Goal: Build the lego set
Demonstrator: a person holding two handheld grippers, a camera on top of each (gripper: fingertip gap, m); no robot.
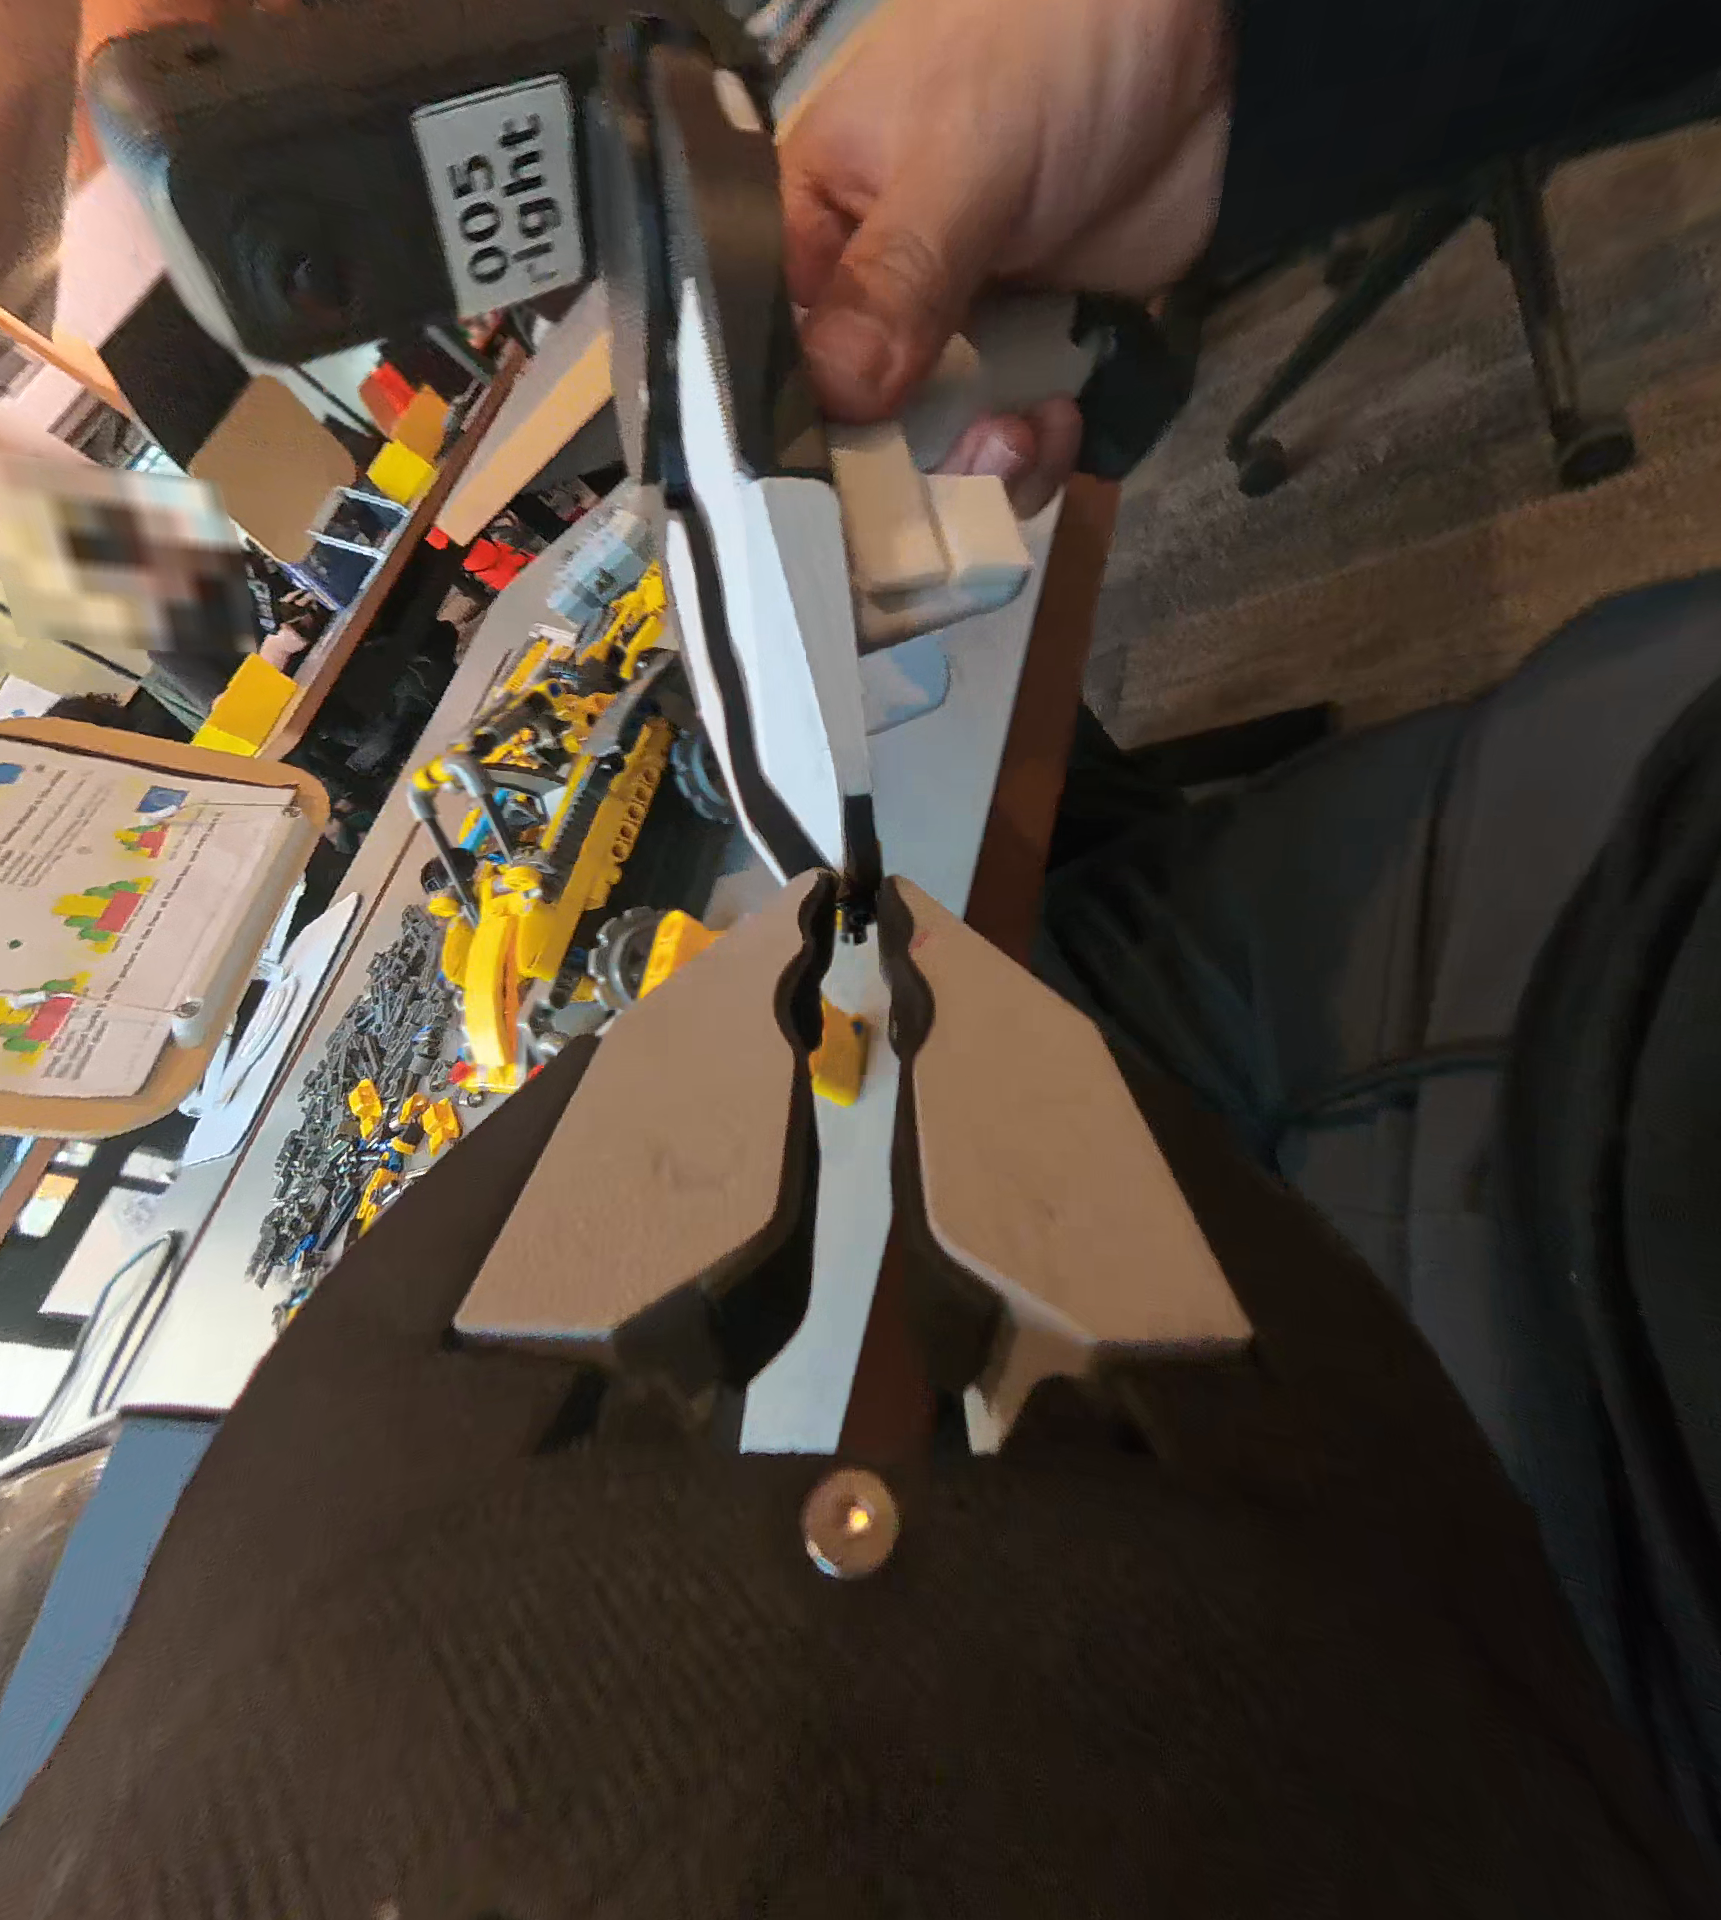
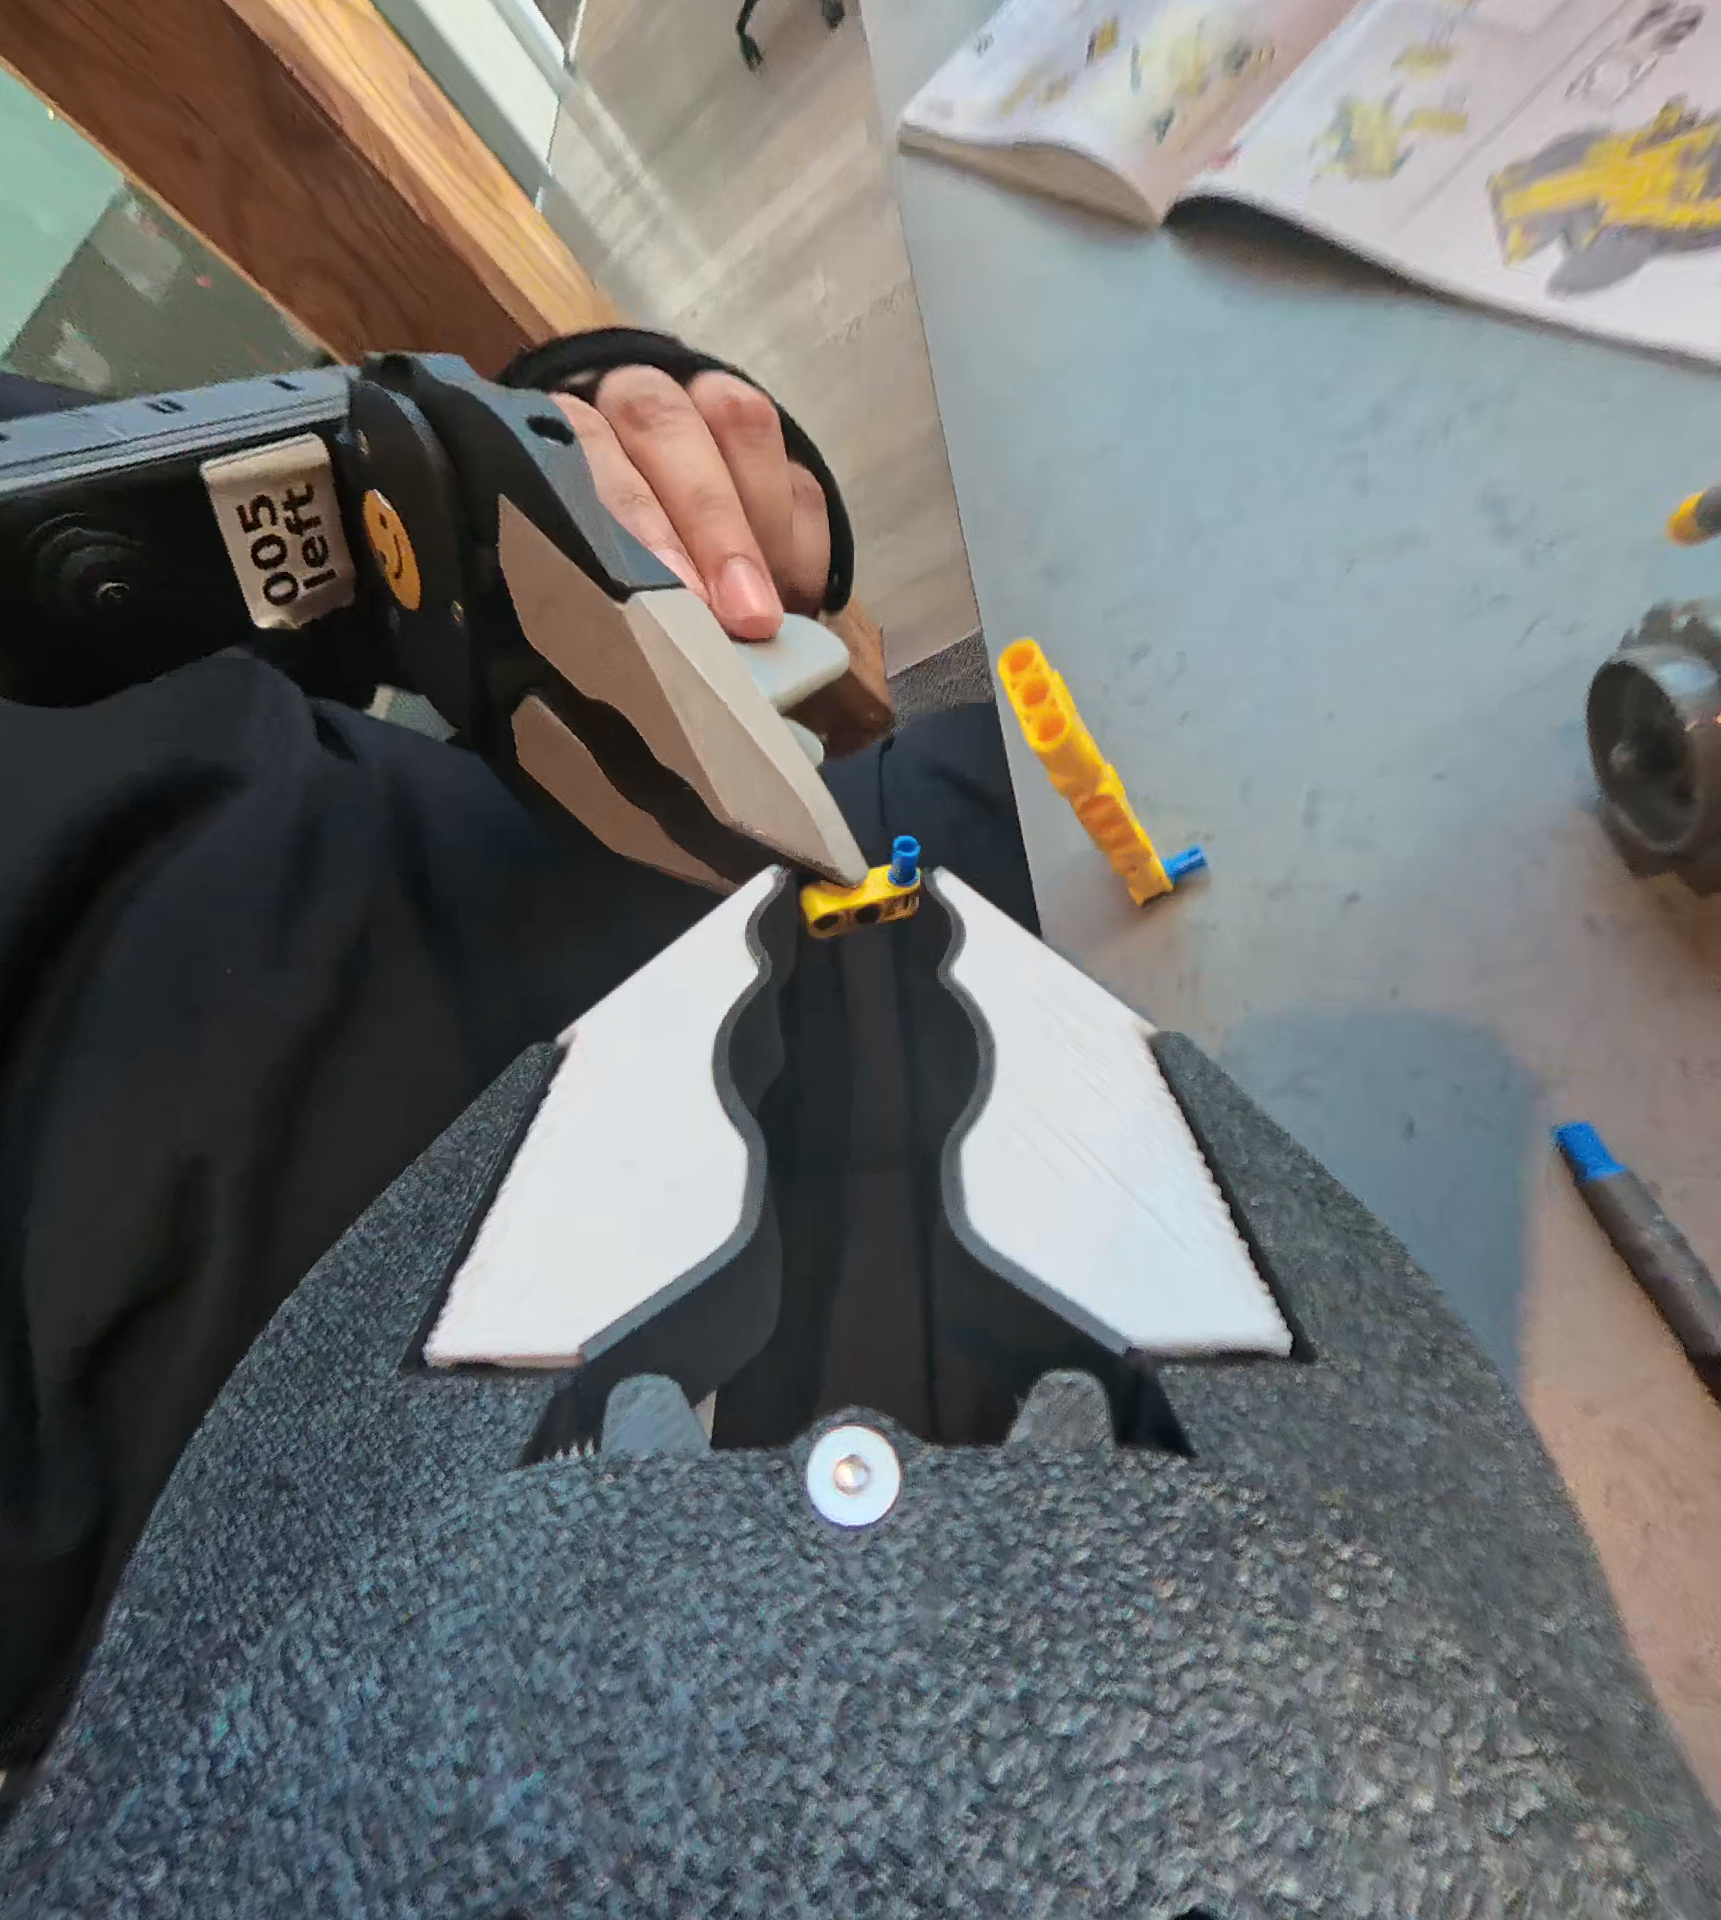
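Between my right gripper's [image 2: 861, 896] tips sits a small yellow beam [image 2: 858, 902] with a blue pin [image 2: 904, 860], clamped. Left gripper [image 1: 851, 914] seems nearly closed on something tiny and black; I cannot tell. Its hand [image 2: 705, 488] angles in from the left. Only the left view shows the yellow model [image 1: 549, 831] on the table [image 1: 835, 1247].
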